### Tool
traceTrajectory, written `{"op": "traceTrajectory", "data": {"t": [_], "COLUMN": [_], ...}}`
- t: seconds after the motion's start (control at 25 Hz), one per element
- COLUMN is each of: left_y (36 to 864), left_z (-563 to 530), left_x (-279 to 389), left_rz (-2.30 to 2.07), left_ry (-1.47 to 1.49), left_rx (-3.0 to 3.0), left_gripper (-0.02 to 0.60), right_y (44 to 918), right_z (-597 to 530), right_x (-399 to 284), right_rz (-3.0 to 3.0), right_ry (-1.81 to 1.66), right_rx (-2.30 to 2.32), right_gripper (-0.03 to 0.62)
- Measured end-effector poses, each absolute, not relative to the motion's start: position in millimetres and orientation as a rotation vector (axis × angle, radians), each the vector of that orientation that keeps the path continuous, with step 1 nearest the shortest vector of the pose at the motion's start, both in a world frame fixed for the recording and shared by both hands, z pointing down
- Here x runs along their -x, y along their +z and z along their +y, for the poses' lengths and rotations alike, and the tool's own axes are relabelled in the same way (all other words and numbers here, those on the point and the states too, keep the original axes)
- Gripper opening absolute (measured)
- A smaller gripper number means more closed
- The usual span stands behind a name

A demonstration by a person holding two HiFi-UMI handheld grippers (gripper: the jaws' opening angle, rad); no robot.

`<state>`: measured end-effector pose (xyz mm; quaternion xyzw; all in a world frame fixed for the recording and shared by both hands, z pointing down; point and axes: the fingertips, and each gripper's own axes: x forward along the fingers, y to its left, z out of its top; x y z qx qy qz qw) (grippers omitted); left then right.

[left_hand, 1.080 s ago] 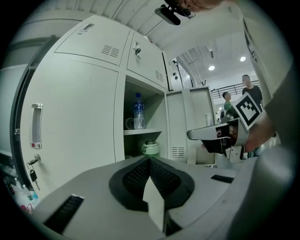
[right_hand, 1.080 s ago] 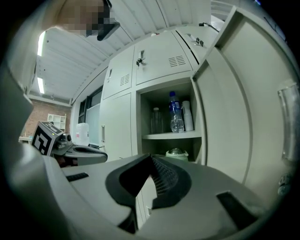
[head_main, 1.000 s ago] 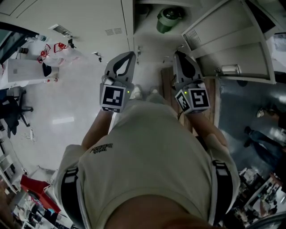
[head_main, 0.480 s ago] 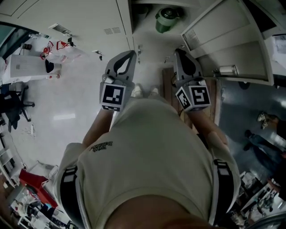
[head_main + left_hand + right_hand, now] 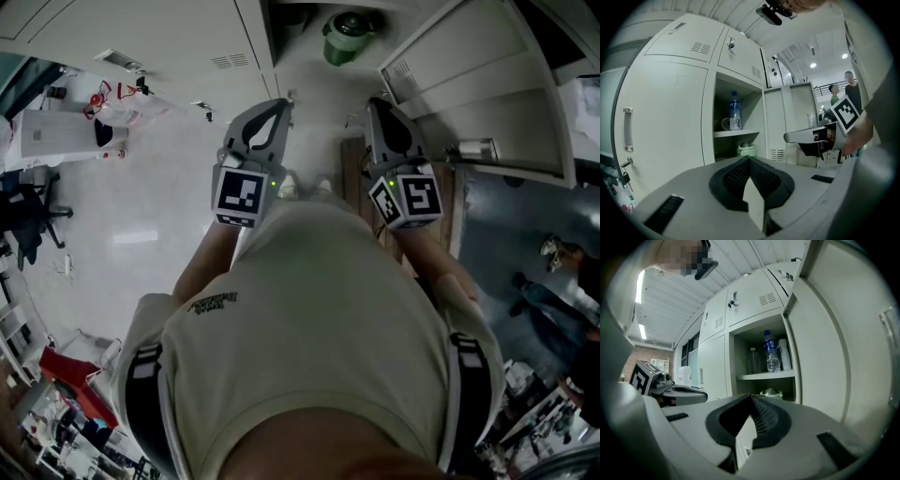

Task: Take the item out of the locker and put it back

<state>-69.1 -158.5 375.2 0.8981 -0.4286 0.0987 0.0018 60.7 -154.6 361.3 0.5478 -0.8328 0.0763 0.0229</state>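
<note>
Holds grey left gripper [image 5: 280, 105] and right gripper [image 5: 376, 105] closed tight, both empty, short of open pale-grey metal locker [image 5: 708, 122]. Finds round green-lidded pot [image 5: 344, 36] on lower shelf, untouched. Judges task barely begun: removal and return both pending.

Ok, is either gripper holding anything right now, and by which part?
Nothing is held. The left gripper and the right gripper both have their jaws shut together, empty, facing the open locker.
</note>
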Motion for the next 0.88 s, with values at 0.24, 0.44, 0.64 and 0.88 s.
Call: {"op": "traceTrajectory", "data": {"t": [0.24, 0.44, 0.64, 0.88], "left_y": [383, 394, 404, 413], "left_z": [-165, -180, -204, -233], "left_x": [66, 59, 51, 43], "left_rz": [-1.354, -1.346, -1.339, -1.33], "left_ry": [0.328, 0.353, 0.354, 0.362], "left_rx": [-2.795, -2.781, -2.789, -2.791], "left_gripper": [0.013, 0.012, 0.013, 0.012], "right_y": [371, 393, 418, 442], "right_z": [-164, -188, -216, -254], "right_x": [-61, -57, -53, -54], "right_rz": [-2.592, -2.547, -2.485, -2.413], "right_ry": [0.239, 0.303, 0.381, 0.393], "right_rx": [-1.667, -1.636, -1.631, -1.681], "right_gripper": [0.072, 0.311, 0.368, 0.416]}}
